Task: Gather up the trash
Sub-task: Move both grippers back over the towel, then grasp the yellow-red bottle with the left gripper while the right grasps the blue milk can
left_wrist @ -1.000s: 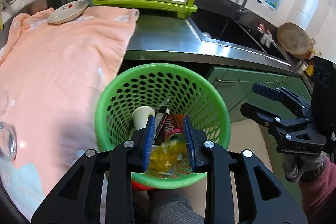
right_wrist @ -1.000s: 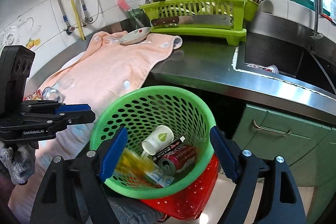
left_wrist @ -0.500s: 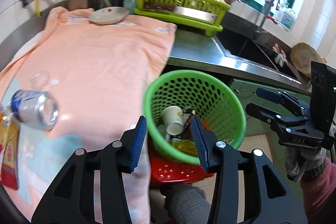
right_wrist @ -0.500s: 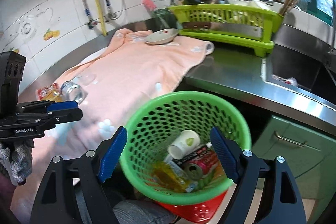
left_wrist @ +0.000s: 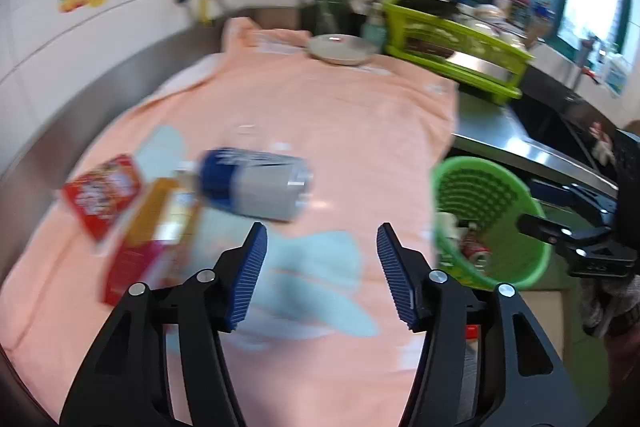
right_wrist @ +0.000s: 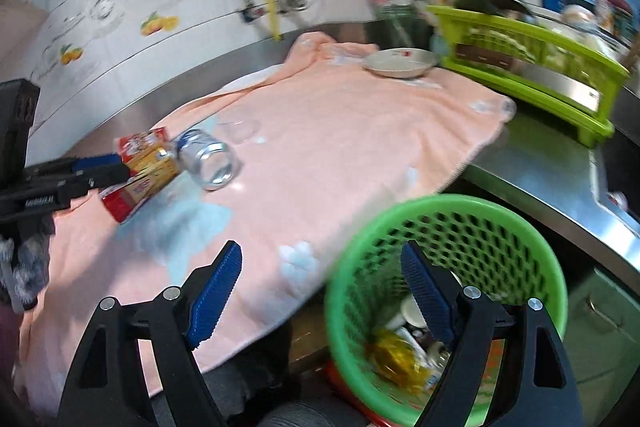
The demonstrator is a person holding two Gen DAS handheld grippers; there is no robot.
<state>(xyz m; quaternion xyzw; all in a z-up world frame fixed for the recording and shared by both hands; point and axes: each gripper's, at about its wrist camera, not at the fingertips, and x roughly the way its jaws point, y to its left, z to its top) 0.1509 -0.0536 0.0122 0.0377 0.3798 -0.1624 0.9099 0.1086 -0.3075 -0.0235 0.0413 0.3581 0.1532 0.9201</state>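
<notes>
Far left on the peach cloth [left_wrist: 340, 115]: red snack packet [left_wrist: 105, 195] & yellow-red carton [left_wrist: 152, 239], touching the blue-silver drink can [left_wrist: 252, 183] lying on its side. Left gripper [left_wrist: 320, 275] hovers just short of the can, tongs spread apart, holding nothing. Right gripper [right_wrist: 320, 299] also spread wide, empty, w/ one finger over the green perforated plastic bin [right_wrist: 532, 227] holding trash, beside the counter edge.

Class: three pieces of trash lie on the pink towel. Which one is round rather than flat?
The blue and silver can, lying on its side. The red packet and the yellow and red box beside it are flat, straight-edged packages.
</notes>
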